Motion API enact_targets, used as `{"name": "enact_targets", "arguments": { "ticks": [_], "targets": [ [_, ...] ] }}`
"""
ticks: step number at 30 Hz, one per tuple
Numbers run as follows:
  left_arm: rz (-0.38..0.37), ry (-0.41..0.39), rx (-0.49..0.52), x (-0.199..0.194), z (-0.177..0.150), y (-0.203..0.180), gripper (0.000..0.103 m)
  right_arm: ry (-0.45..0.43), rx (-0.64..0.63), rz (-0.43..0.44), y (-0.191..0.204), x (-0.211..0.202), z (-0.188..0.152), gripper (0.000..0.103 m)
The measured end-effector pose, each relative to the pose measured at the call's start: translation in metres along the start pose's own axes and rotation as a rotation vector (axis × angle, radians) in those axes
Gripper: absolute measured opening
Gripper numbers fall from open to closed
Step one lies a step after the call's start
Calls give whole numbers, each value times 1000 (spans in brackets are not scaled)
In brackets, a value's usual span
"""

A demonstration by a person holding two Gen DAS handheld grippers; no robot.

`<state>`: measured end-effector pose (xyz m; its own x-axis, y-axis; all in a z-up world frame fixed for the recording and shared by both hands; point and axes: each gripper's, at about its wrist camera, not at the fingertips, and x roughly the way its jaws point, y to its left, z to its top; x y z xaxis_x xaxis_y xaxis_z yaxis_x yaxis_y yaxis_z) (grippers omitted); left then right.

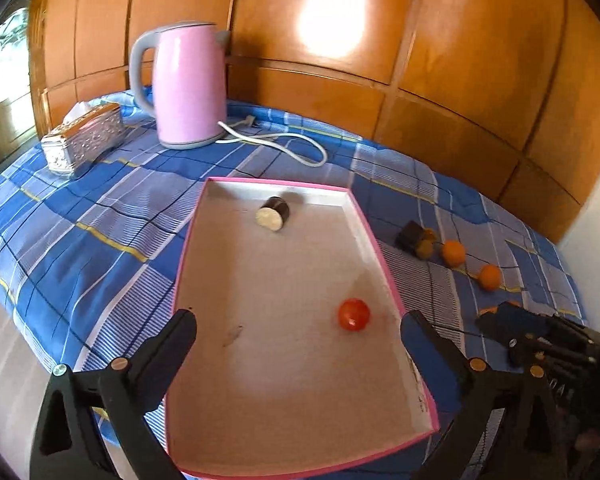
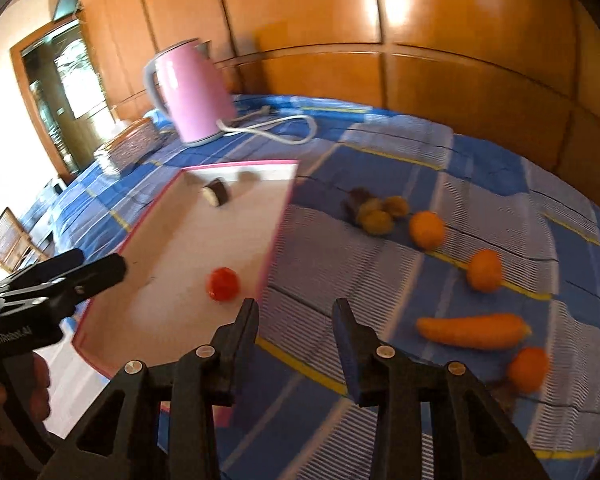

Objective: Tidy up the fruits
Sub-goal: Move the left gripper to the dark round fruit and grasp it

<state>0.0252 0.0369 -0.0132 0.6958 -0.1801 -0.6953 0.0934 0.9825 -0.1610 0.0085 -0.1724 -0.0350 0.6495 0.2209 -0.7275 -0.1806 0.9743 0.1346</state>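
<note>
Looks like someone's home: a pink electric kettle (image 1: 188, 84) on a blue plaid cloth (image 1: 100, 216), wood-panelled cabinets (image 1: 440, 52) behind it, tissue box (image 1: 85, 140) just beside.

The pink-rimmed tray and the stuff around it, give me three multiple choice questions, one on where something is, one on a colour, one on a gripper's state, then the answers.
1. Where does the red tomato lie?
A. inside the tray
B. beside the carrot
C. under the kettle

2. What colour is the kettle?
A. white
B. pink
C. green

3. How does the left gripper stand?
A. shut on the tomato
B. shut on the carrot
C. open, holding nothing

Answers: 1 A, the tomato sits on the tray floor; 2 B, its body is pink with a grey handle; 3 C, its fingers are spread wide over the tray.
</note>
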Motion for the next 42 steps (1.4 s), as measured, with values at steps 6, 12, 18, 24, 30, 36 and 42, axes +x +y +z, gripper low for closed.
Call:
{"name": "enact_targets", "arguments": {
  "ticks": [6, 12, 18, 24, 30, 36, 42],
  "targets": [
    [-40, 15, 55, 0, -4, -16, 103, -12, 93, -71, -45, -19, -14, 38],
    [-132, 45, 99, 3, -6, -35, 103, -7, 243, -177, -102, -38, -37, 38],
    [-173, 64, 113, 3, -5, -50, 100, -6, 391, -263, -152, -55, -58, 38],
    [-318, 167, 219, 17, -5, -82, 94, -2, 486, -262, -176, -58, -69, 38],
    [-407, 217, 437, 35, -19, -142, 70, -11, 483, -274, -178, -62, -71, 38],
    [-486, 307, 554, 63, -40, -202, 54, -9, 490, -275, -184, -60, -74, 38],
    [-500, 349, 610, 82, -55, -246, 54, -7, 492, -271, -189, -61, -76, 38]
  ]
}}
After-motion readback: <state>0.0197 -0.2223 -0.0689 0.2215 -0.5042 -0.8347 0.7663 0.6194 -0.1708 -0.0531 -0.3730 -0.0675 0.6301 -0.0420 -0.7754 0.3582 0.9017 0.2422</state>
